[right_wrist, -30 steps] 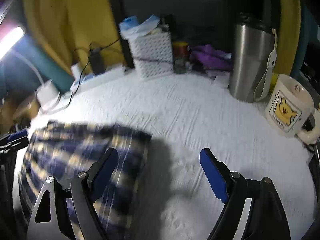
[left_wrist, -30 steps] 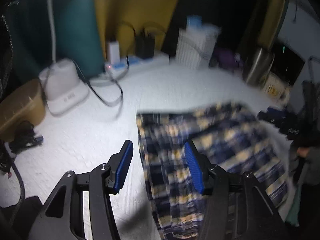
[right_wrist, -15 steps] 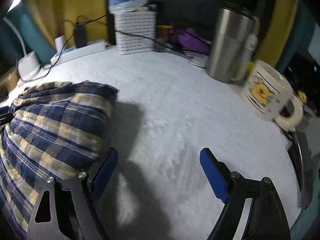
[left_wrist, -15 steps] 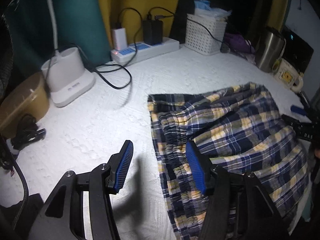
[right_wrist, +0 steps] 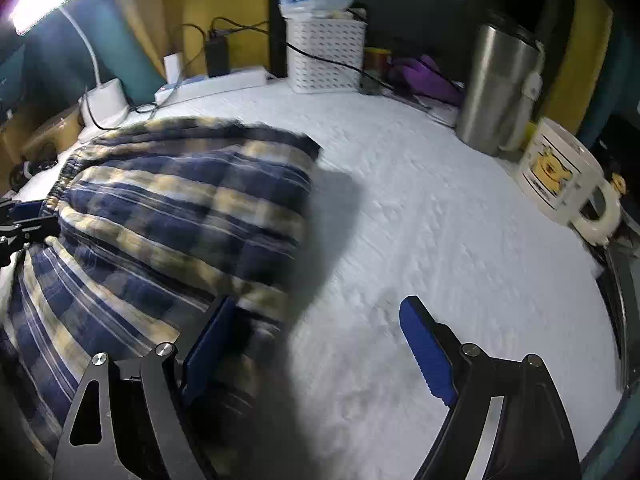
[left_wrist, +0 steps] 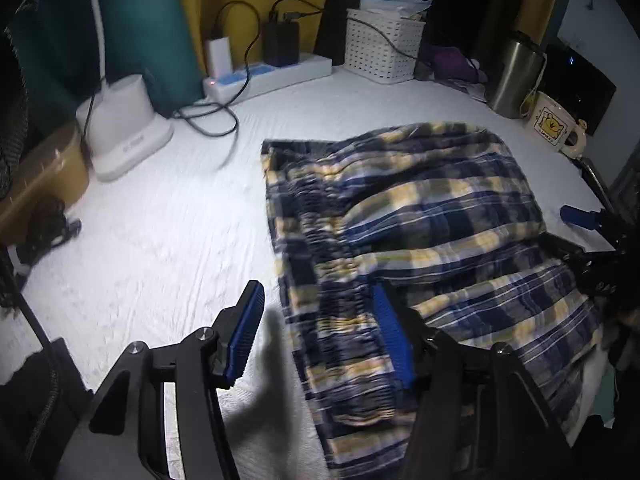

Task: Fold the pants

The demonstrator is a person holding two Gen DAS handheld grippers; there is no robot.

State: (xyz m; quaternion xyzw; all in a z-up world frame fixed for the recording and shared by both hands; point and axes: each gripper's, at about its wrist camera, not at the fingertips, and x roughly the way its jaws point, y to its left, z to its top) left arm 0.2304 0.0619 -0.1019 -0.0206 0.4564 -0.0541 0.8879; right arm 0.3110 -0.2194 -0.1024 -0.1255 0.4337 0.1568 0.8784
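Plaid pants [left_wrist: 420, 216] spread on white bedcover [left_wrist: 168, 240], elastic waistband toward left gripper [left_wrist: 316, 332], long axis running toward right gripper [right_wrist: 316, 344]. Both sets of fingers apart, clamping nothing; left just widened, straddling waistband edge, closer to cloth than right

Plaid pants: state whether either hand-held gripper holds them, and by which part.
Neither holds the plaid pants. The left hand-held gripper is open astride the waistband edge. The right hand-held gripper is open astride the opposite edge.
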